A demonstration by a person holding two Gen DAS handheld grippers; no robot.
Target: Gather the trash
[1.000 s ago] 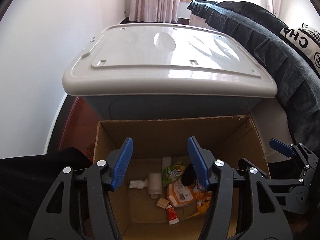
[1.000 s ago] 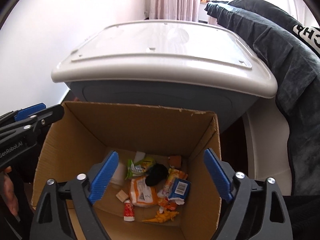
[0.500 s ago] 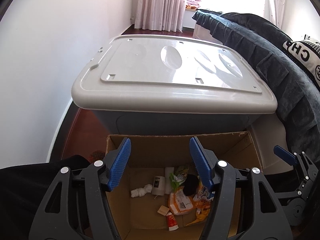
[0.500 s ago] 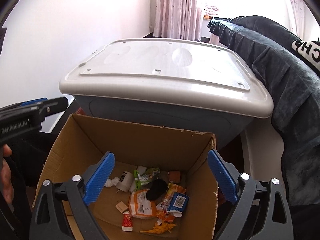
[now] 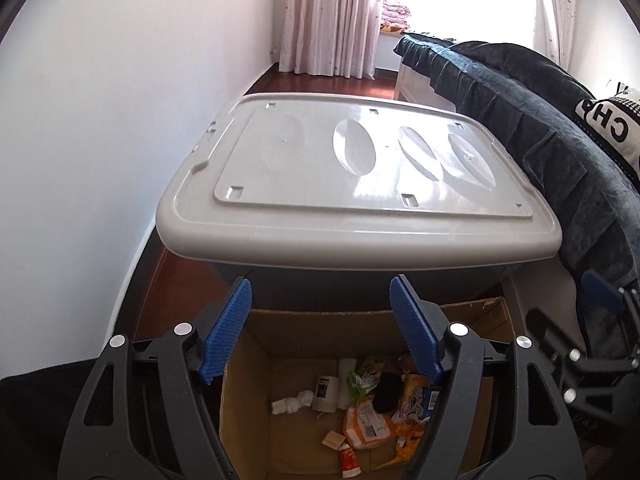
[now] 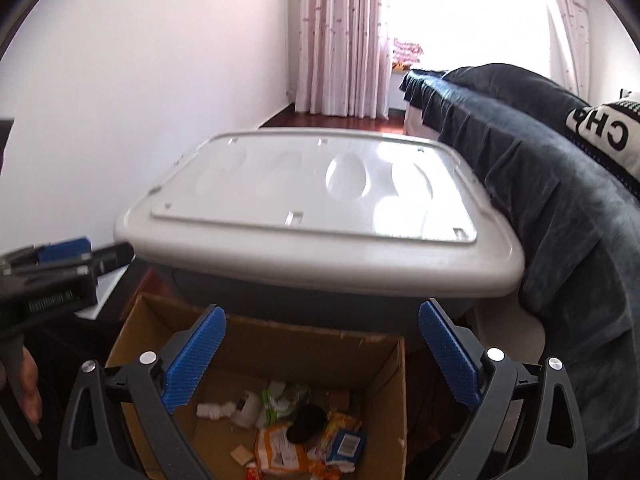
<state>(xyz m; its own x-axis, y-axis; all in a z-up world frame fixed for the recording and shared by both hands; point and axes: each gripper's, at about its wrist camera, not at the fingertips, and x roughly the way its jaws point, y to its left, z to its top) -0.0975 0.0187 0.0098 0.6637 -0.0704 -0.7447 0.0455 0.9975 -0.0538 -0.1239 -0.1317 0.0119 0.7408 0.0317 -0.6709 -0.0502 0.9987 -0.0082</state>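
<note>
An open cardboard box stands on the floor below both grippers. It holds several pieces of trash: an orange wrapper, a crumpled white tissue, a black lump and a small red tube. My left gripper hangs above the box's far wall, its jaws opening with nothing between them. My right gripper is also above the box, very wide, still opening, and empty.
A big blue storage bin with a grey lid stands right behind the box. A bed with a dark blanket runs along the right, a white wall along the left. A hand holds the left gripper's handle.
Both grippers have risen and tipped up, so the box sits lower in both views. The left jaws have spread clearly wider, and the right jaws a little wider.
</note>
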